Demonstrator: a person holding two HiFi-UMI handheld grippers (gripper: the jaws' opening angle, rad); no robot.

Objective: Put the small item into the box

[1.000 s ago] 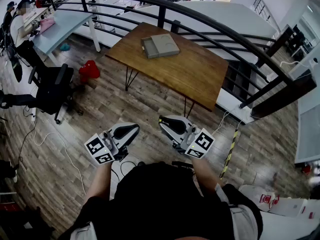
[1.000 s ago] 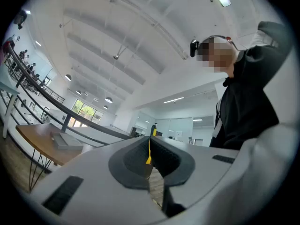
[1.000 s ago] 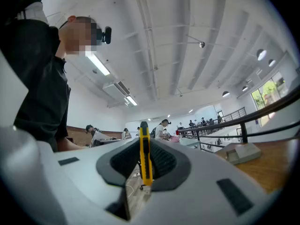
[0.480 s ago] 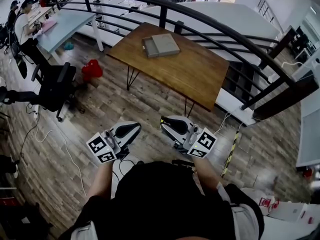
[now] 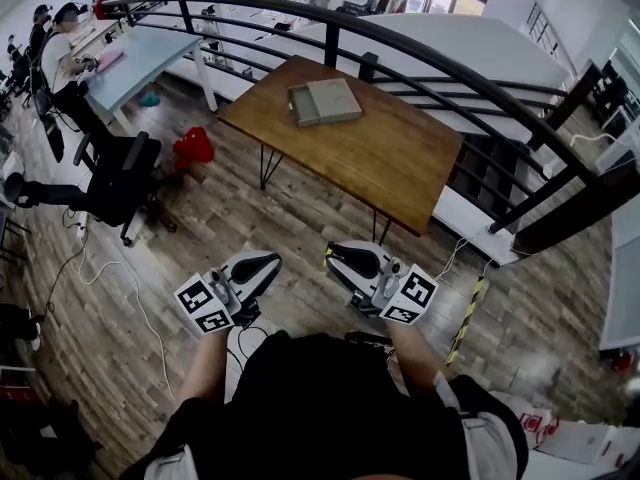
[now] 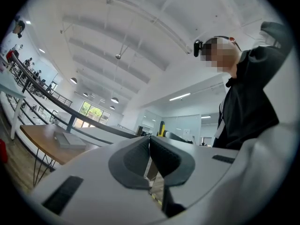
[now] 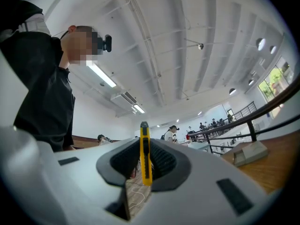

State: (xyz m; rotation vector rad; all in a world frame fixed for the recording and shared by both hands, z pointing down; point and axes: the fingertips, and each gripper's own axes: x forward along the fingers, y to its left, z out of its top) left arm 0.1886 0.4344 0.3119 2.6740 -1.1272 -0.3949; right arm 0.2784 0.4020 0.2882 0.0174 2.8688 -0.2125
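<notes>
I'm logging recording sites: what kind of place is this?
Probably an open-plan office or lab: people seated at desks, a black office chair, and a curved black railing beyond the wooden table.

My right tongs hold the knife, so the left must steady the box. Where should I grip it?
Probably grip the grey box at its left end, where a narrow strip juts like a slid-out tray, coming from the near side of the wooden table. It lies flat and low, so only a thin edge fits the left tongs, shut and empty now.
</notes>
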